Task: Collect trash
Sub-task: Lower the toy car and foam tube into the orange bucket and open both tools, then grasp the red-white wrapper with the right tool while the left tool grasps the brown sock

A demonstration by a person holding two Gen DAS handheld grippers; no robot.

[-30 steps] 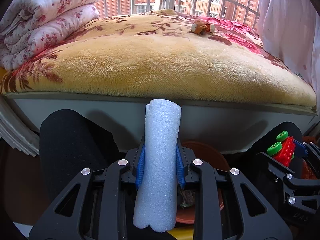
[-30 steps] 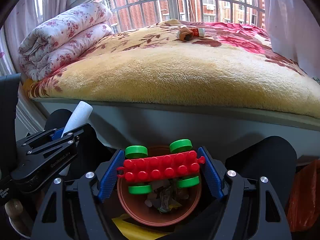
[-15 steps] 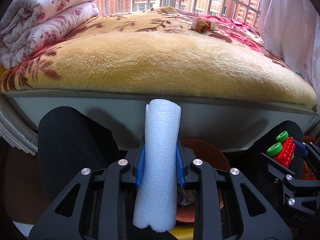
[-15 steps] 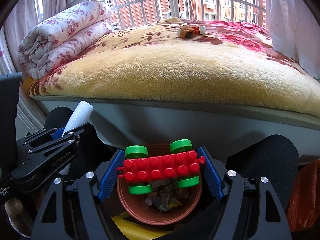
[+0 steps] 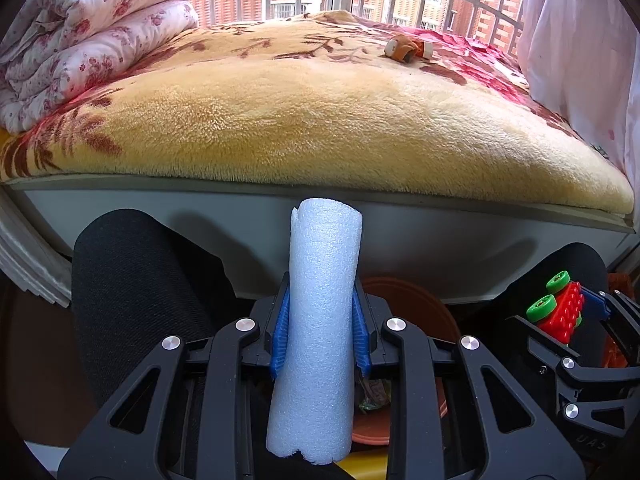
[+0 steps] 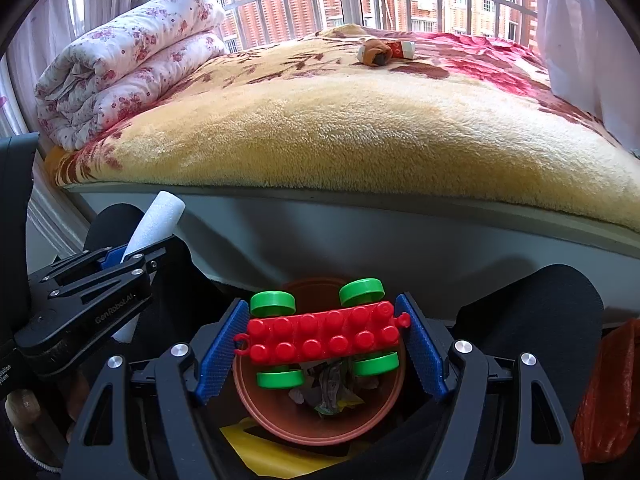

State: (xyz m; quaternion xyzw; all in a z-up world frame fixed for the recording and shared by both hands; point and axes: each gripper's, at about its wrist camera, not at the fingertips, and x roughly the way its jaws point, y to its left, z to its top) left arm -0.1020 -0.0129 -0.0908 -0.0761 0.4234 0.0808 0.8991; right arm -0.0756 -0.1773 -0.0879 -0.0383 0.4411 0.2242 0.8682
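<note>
Directly beneath the right claw (image 6: 322, 346) sits a terracotta-coloured bin (image 6: 320, 420), its round mouth open upward and already holding crumpled wrappers. That claw grips a red toy brick car with green wheels (image 6: 322, 338) by its two short ends, so the car's long axis runs straight across between the blue pads (image 6: 220, 350), level and crosswise to the line the claw points along. The car hangs right over the bin's mouth, with the bed frame (image 6: 360, 236) just behind it; a release here would likely send it straight in.

The left claw (image 5: 320, 332) is closed narrowly on a white foam roll (image 5: 318, 320), held about halfway along its length. The roll's long axis runs along the claw's pointing line, one end toward the bed's yellow plush blanket (image 5: 320, 120), the other back toward the camera. From this claw the bin lies lower and to the right, only partly under the roll, so the left hand is the farther of the two and would seem to need a shift rightward before letting go.

Far across the blanket, near the window, a small brown and red bundle of rubbish (image 6: 380, 52) lies well apart from both claws.
</note>
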